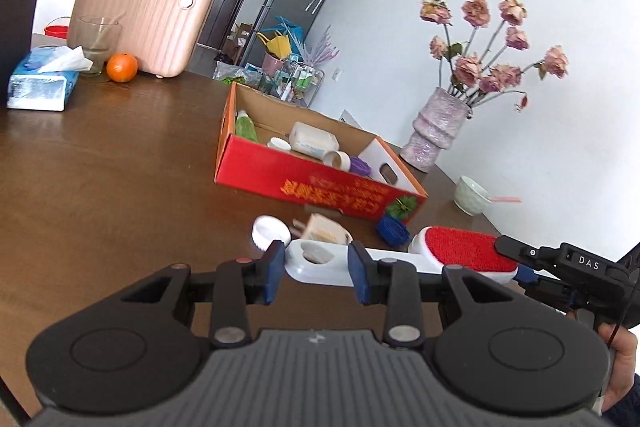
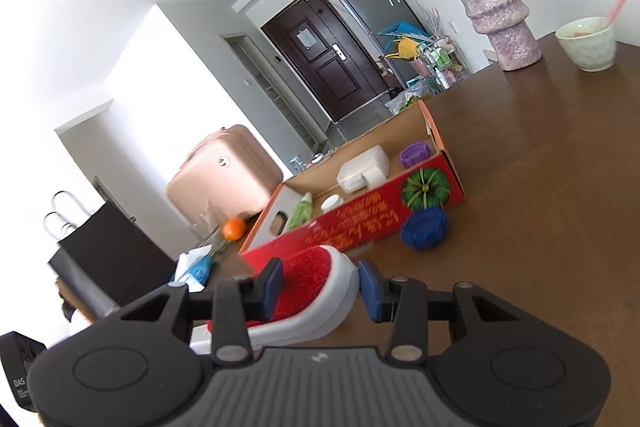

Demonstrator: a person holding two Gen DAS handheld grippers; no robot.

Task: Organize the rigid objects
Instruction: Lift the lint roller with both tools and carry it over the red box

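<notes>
A white lint brush point(image 1: 464, 249) with a red pad hangs level above the brown table point(image 1: 100, 195), carried by both grippers. My left gripper point(image 1: 316, 263) is shut on its white handle near the hanging hole. My right gripper point(image 2: 320, 285) is shut on the red-padded head of the brush point(image 2: 304, 279); it also shows at the right edge as the right gripper point(image 1: 516, 261). Behind stands an open red cardboard box point(image 1: 304, 179) holding a green bottle, white containers and a purple basket. A blue basket point(image 1: 392, 230) sits outside the box, against its front corner.
A white lid point(image 1: 270, 230) and a beige block point(image 1: 324, 229) lie on the table under the brush. A vase of dried roses point(image 1: 438, 131) and a bowl point(image 1: 472, 195) stand to the right. At the far left are a pink case point(image 1: 148, 11), an orange point(image 1: 122, 67), a glass point(image 1: 96, 43) and a tissue pack point(image 1: 40, 83).
</notes>
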